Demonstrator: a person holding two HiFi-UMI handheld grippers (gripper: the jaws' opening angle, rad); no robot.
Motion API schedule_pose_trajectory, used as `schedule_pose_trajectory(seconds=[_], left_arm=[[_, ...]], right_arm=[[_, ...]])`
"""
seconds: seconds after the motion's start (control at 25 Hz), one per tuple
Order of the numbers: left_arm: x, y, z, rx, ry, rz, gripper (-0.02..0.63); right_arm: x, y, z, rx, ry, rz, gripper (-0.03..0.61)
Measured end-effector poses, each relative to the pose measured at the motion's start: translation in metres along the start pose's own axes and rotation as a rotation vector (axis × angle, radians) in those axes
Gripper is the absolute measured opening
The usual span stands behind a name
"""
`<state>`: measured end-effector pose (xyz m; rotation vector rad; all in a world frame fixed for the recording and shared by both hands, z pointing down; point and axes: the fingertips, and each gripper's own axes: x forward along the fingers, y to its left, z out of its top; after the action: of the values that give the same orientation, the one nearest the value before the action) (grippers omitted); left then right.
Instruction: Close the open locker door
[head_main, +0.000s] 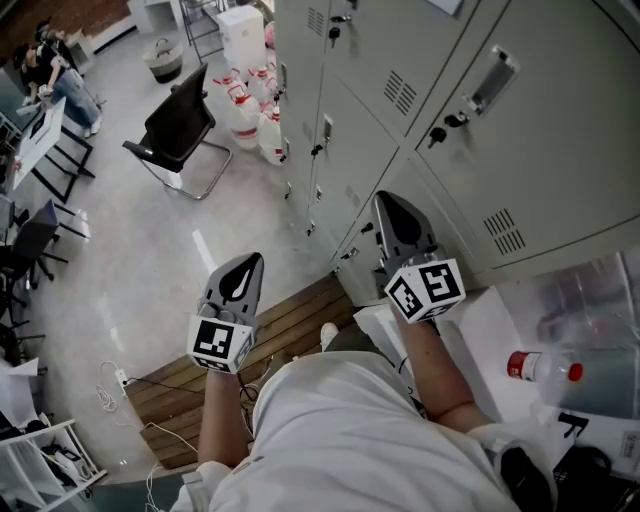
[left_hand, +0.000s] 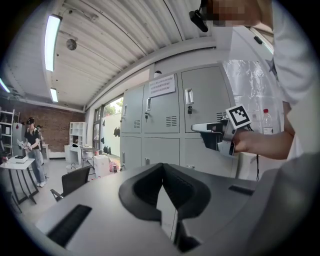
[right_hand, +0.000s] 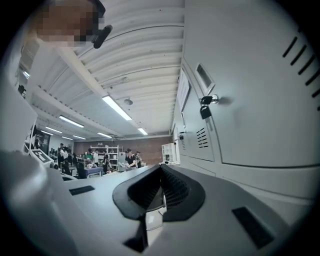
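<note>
Grey metal lockers (head_main: 560, 140) fill the upper right of the head view, and every door I can see looks flush with its frame. My right gripper (head_main: 388, 203) is shut and empty, its tip close to a lower locker door (head_main: 350, 160). In the right gripper view (right_hand: 161, 169) a door (right_hand: 260, 100) with a key in its lock (right_hand: 206, 100) stands close on the right. My left gripper (head_main: 252, 262) hangs further left over the floor, shut and holding nothing. The left gripper view (left_hand: 162, 167) faces the locker bank (left_hand: 165, 125) and shows the right gripper (left_hand: 200, 128) in front of it.
A black chair (head_main: 180, 125) and white jugs (head_main: 250, 100) stand on the floor left of the lockers. Wooden slats (head_main: 290, 325) lie under the person's feet. A water bottle (head_main: 545, 368) lies on a white surface at the lower right. Cables (head_main: 115, 385) trail at the lower left.
</note>
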<state>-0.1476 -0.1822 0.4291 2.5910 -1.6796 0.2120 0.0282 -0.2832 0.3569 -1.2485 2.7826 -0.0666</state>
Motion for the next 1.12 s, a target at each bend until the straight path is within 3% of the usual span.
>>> schedule_pose_trajectory(seconds=[0.72,1.12], left_arm=[[-0.082,0.046,-0.010,-0.044,0.000,0.180,0.005],[-0.126,0.063,-0.008,-0.060,-0.026,0.257,0.003]], right_arm=[[0.024,0.150,-0.056,-0.049,0.116,0.361,0.008],[0.023,0.210,-0.085,-0.097,0.158,0.534,0.008]])
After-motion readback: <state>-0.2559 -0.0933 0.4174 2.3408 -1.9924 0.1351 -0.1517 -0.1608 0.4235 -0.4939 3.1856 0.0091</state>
